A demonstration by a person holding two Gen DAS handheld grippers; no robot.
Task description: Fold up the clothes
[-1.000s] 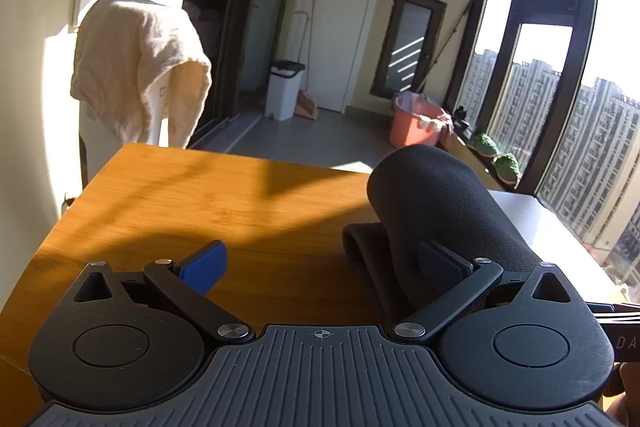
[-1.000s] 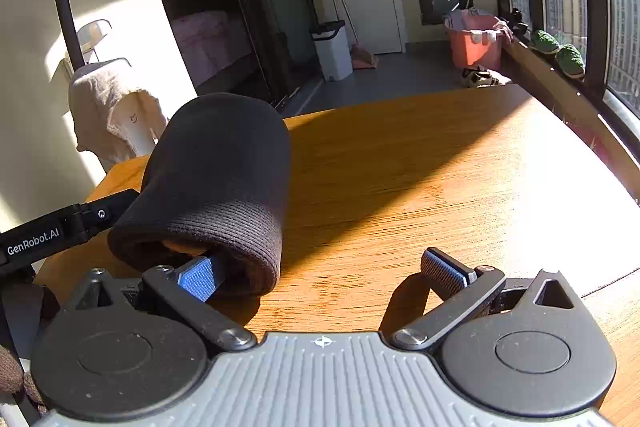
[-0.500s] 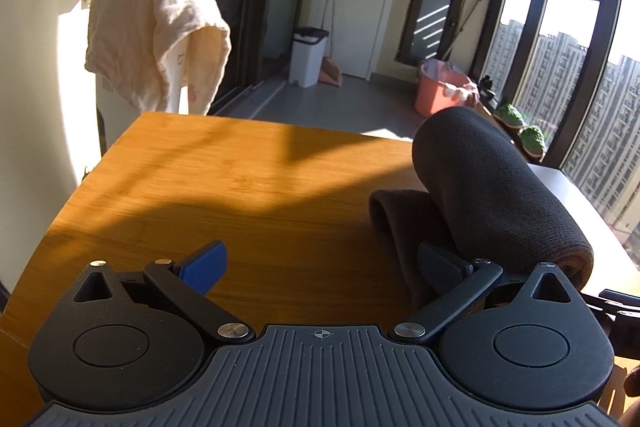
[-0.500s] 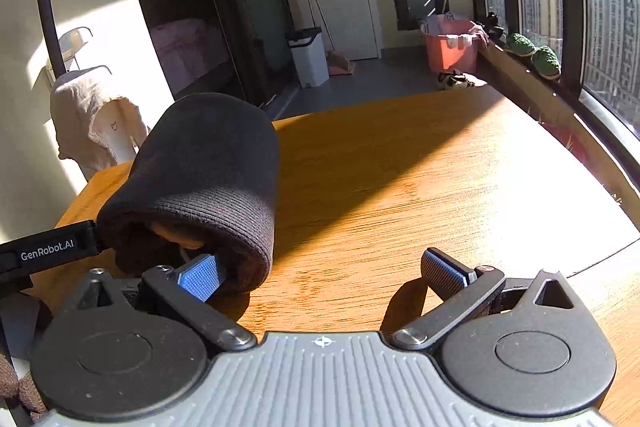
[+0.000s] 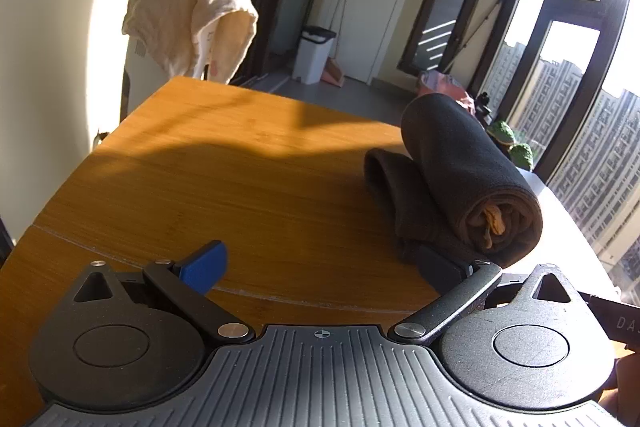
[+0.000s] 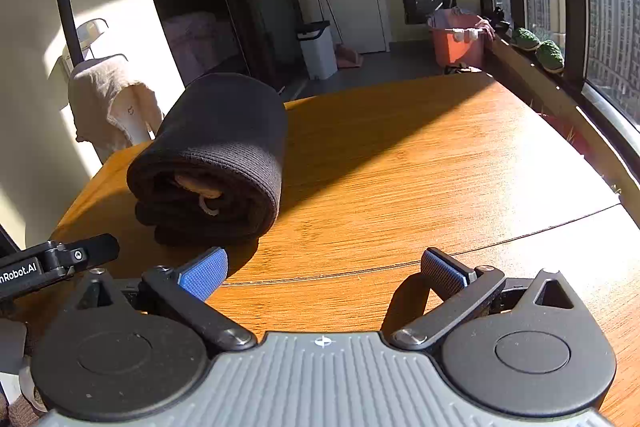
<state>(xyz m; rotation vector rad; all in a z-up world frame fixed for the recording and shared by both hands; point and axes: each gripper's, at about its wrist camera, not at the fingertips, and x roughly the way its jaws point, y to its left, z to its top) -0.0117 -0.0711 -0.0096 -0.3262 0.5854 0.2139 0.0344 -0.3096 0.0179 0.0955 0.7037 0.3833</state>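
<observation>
Grippers flank one rolled dark garment (image 6: 216, 155) on a sunlit wooden table (image 6: 420, 179). Seen by its own wrist camera, the left gripper (image 5: 320, 263) is spread wide with nothing between its fingers; its right finger sits just beside the near end of the roll (image 5: 472, 183), and contact cannot be told from this angle. The right gripper (image 6: 324, 273) is likewise spread wide and empty, its blue left pad (image 6: 204, 273) just short of the roll's end, apart from the cloth. The roll lies on the tabletop with a loose layer tucked under it, a tan scrap showing in the coil at each end. Two grippers, four finger pads, one garment on the table. Behind it, one pale cloth (image 5: 188, 7) hangs over a chair, one white bin (image 6: 318, 49) stands by the door, and one orange tub (image 6: 456, 41) sits near the windows, with two green cushions (image 6: 538, 47) on the sill.
</observation>
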